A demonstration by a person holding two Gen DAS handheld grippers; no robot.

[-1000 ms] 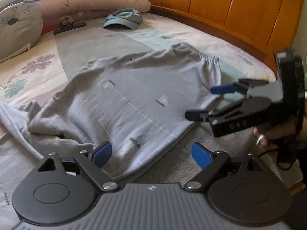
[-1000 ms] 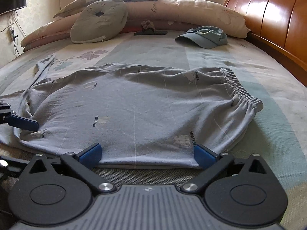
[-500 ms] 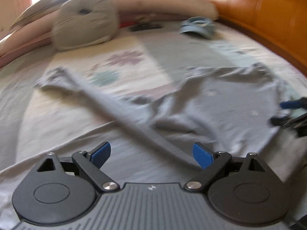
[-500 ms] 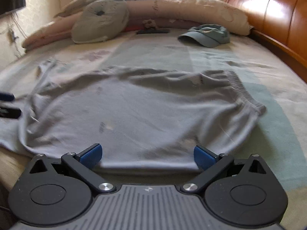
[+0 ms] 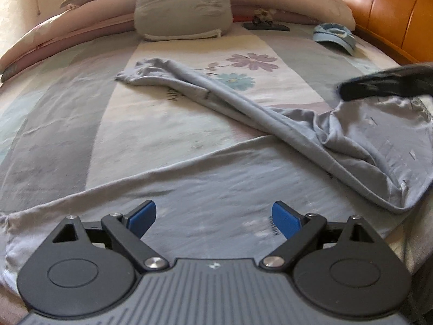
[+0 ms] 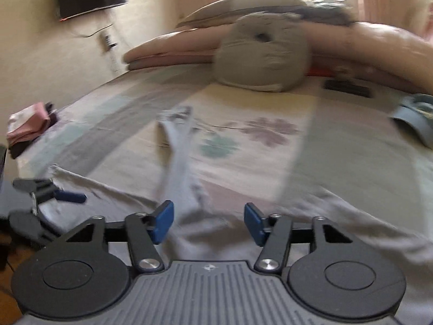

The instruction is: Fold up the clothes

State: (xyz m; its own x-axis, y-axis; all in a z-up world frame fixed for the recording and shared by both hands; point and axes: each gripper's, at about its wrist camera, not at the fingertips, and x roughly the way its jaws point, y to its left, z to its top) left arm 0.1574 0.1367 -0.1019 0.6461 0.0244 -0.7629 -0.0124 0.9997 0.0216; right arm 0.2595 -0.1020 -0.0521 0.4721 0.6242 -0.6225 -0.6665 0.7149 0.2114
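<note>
Change: a second ago both cameras were facing the folded body of the grey cotton-like long trousers point(image 5: 373, 146); now both are facing the legs, one leg point(image 5: 205, 92) running away up the bed, the other point(image 5: 167, 189) lying flat and wide right under the left tongs point(image 5: 213, 218)
Left tongs: the blue pads point(image 5: 143, 215) are standing wide apart over the near leg, gripping nothing
Right tongs: the right tongs point(image 6: 209, 223) are closing, their blue pads hovering over the crotch area of the trousers; cloth is lying below the gap, but the pads are not yet pressing on it; the view is blurring with motion
Meaning for the task: judging from this, the waist end is done with for now, and the spread legs are waiting to be brought together or folded over
Where the trousers are: on the striped, flower-printed bedsheet point(image 5: 81, 124), near its foot edge
Materials and shapes: the fabric is looking thin, soft and limp, creasing into long ridges; small printed marks are dotting it; the far leg is twisting into a narrow rope-like band ending in a gathered cuff
Rest of bed: a round grey plush cushion point(image 5: 184, 5) and a blue cap point(image 5: 335, 36) are sitting well apart from the trousers
</note>
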